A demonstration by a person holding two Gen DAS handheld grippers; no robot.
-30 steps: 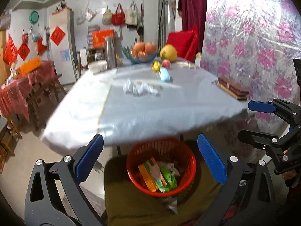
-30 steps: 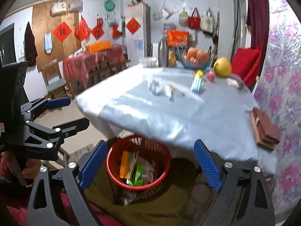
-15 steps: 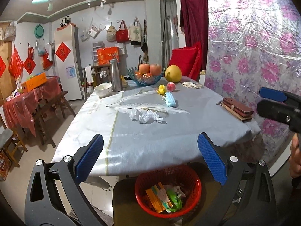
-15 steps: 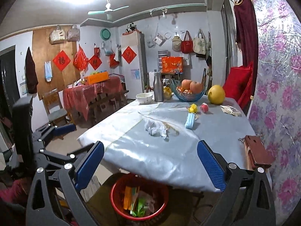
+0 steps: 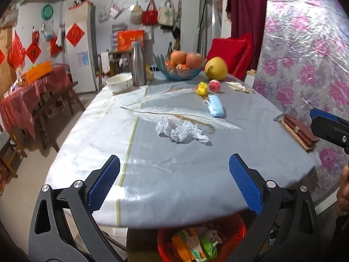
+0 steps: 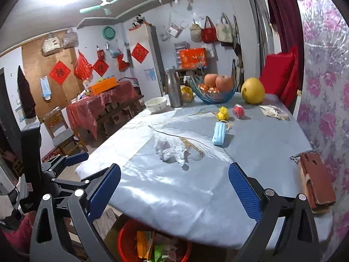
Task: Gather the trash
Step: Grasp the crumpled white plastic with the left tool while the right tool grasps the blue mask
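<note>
One crumpled white tissue wad mid-table, blue face mask beyond

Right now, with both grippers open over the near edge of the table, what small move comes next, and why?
Probably ease the left gripper forward toward the crumpled white paper. It lies loose mid-table, the nearest trash, and the red basket below already holds wrappers.

A pale-walled dining room with a white refrigerator bearing a red diamond decoration, handbags hung high beside it. A green ceiling fan turns near a bright ceiling light; a red-draped side table and a wooden chair stand left.
</note>
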